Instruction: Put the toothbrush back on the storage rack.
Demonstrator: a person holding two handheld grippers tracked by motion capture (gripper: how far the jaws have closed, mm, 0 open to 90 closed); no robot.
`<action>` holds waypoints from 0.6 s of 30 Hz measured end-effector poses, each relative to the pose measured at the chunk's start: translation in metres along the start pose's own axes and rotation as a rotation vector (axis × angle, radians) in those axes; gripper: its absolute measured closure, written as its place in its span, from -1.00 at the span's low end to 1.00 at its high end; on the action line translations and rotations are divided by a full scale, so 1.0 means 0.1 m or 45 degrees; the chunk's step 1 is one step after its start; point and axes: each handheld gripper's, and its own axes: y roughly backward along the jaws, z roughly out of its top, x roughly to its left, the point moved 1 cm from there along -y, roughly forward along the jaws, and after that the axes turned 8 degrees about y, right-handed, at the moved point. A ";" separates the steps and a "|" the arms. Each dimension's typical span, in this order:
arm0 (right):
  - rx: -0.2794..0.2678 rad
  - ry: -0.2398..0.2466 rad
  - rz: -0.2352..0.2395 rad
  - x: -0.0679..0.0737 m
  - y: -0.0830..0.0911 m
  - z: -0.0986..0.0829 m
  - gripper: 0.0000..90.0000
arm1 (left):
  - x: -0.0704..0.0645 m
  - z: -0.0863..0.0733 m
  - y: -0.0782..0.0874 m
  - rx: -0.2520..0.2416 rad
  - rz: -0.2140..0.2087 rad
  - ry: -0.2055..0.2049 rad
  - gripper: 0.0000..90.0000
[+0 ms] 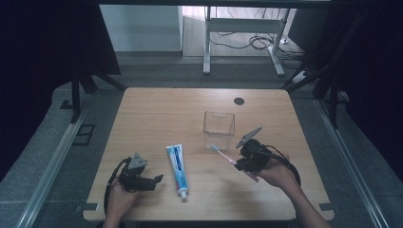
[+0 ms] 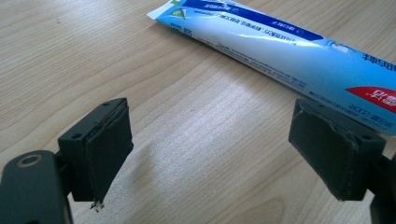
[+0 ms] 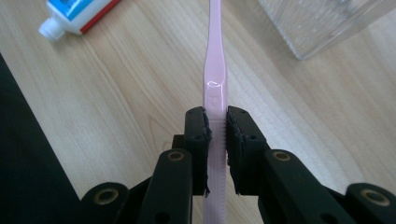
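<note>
Your wooden table [image 1: 157, 114] carries a clear cup [image 1: 219, 129] near its middle and a toothpaste tube [image 1: 177, 169] lying flat to its left; your right gripper [image 3: 216, 133] is clenched on the pink toothbrush [image 3: 215, 70], lifted with its head just beside the cup's base; your left gripper [image 2: 210, 158] rests released, jaws wide, just beside the tube. You look to be carrying the brush cupward; next, I judge, raise the head above the rim, then lower it inside.
</note>
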 end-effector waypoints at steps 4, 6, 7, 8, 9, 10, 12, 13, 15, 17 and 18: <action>-0.025 -0.010 -0.006 -0.05 0.07 0.04 0.75 | 0.00 0.00 0.00 -0.005 0.001 0.003 -0.70; -0.045 -0.015 -0.017 -0.08 0.11 0.06 0.75 | 0.00 0.00 0.00 -0.005 0.001 0.003 -0.70; -0.049 -0.014 -0.019 -0.09 0.12 0.07 0.75 | 0.00 0.00 0.00 -0.005 0.001 0.003 -0.70; -0.057 -0.015 -0.025 -0.10 0.14 0.09 0.75 | 0.00 0.00 -0.01 -0.004 0.002 0.003 -0.70; -0.067 -0.020 -0.028 -0.12 0.16 0.11 0.75 | 0.00 0.00 0.00 -0.004 0.003 0.002 -0.70; -0.071 -0.021 -0.031 -0.13 0.17 0.12 0.75 | 0.00 0.00 0.00 -0.004 0.002 0.002 -0.70; -0.083 -0.024 -0.044 -0.15 0.19 0.15 0.75 | 0.00 0.00 0.00 -0.005 0.003 0.002 -0.70; -0.090 -0.029 -0.047 -0.16 0.21 0.17 0.75 | 0.00 0.00 0.00 -0.006 0.004 0.004 -0.70; -0.103 -0.031 -0.049 -0.18 0.22 0.21 0.75 | 0.00 0.00 0.00 -0.007 0.006 0.003 -0.70; -0.111 -0.031 -0.059 -0.21 0.23 0.25 0.75 | 0.00 0.00 0.00 -0.009 0.005 0.006 -0.70; -0.117 -0.030 -0.063 -0.22 0.23 0.27 0.75 | 0.00 0.00 0.00 -0.010 0.005 0.007 -0.70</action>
